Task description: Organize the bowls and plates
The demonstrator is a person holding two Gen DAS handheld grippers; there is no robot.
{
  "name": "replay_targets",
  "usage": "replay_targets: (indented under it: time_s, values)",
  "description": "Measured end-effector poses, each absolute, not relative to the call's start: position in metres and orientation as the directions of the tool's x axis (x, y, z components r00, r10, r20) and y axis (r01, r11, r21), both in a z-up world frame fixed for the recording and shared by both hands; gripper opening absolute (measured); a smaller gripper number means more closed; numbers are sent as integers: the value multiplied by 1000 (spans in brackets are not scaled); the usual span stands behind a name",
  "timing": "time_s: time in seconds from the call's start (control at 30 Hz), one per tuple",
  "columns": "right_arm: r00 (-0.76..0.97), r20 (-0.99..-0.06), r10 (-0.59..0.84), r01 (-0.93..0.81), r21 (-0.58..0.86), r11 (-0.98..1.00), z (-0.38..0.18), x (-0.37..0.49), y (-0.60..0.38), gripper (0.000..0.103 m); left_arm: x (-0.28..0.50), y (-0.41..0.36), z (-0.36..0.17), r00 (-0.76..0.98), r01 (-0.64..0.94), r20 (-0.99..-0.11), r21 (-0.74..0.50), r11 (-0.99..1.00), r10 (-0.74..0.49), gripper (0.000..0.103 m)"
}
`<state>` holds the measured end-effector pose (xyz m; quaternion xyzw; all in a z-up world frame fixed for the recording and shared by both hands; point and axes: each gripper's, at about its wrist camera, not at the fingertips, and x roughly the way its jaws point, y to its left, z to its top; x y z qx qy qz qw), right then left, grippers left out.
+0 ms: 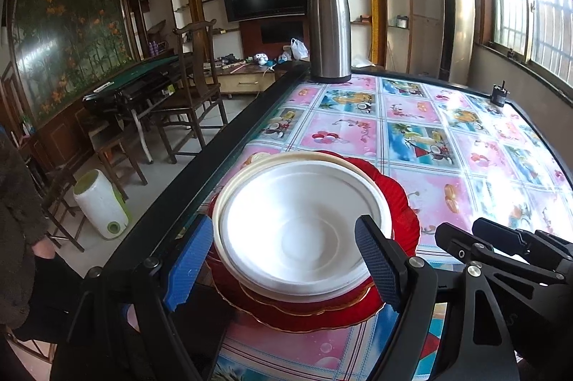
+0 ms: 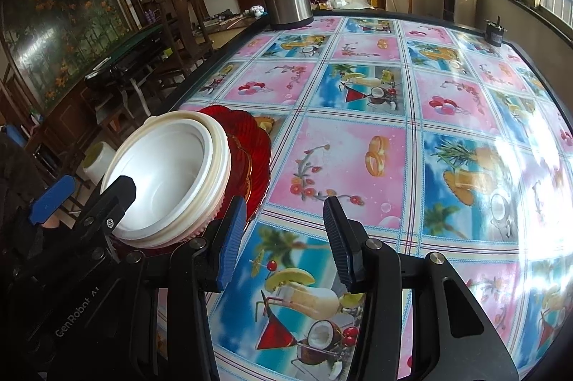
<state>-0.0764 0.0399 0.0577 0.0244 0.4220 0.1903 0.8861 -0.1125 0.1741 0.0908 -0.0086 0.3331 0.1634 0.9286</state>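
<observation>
Because the stack sits close to the table's (image 1: 412,130) near-left edge, a careless nudge could slide it off. The left gripper (image 1: 286,263) hangs wide, straddling the white bowl (image 1: 304,234) without holding it; the right gripper (image 2: 283,237) gapes over bare glossy cloth, holding nothing. Light, matte foam-like bowls nest on 2 ribbed, scalloped red glass plates (image 1: 401,202), which look slippery. A steel flask (image 1: 329,30) stands well apart.

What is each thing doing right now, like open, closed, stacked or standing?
White bowl: upright, nested on top of the stack.
Red plate: flat on the table, under the bowls.
Thermos: standing, lid on.
Left hand-held gripper: open around the bowl.
Right hand-held gripper: open, holding nothing.
</observation>
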Motion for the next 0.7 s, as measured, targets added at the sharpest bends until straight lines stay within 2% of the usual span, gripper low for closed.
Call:
replay_targets:
  time_s: [0.17, 0.7]
  values:
    - [566, -742, 360, -319, 206, 925, 57, -76, 40, 45, -113, 172, 90, 717, -312, -617, 133, 941, 325, 82]
    - [565, -745, 355, -326, 193, 925, 58, -71, 42, 45, -112, 173, 90, 728, -274, -628, 102, 956, 275, 82]
